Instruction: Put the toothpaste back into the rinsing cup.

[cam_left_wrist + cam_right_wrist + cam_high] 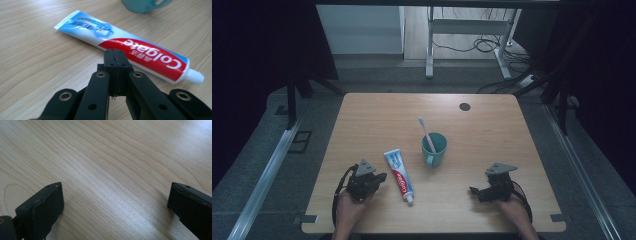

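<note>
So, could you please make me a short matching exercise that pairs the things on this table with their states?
Things:
1. toothpaste tube
2. toothbrush
3. left hand-held gripper
4. right hand-held gripper

States:
A. jaws wide apart over bare wood
B. lying flat on the table
C. jaws pressed together, empty
D. standing in the teal cup

Pairs: 1-B, 2-D, 3-C, 4-A

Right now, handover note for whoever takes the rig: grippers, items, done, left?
Left gripper: shut, empty, tips just short of the toothpaste tube.
Right gripper: open, empty, over bare table.
Tube lies flat, cap toward the person, left of the teal cup. Pink toothbrush stands in the cup.
Done: nothing gripped yet.
Left: probably open the left jaws and take the tube; the toothbrush is untouched.
</note>
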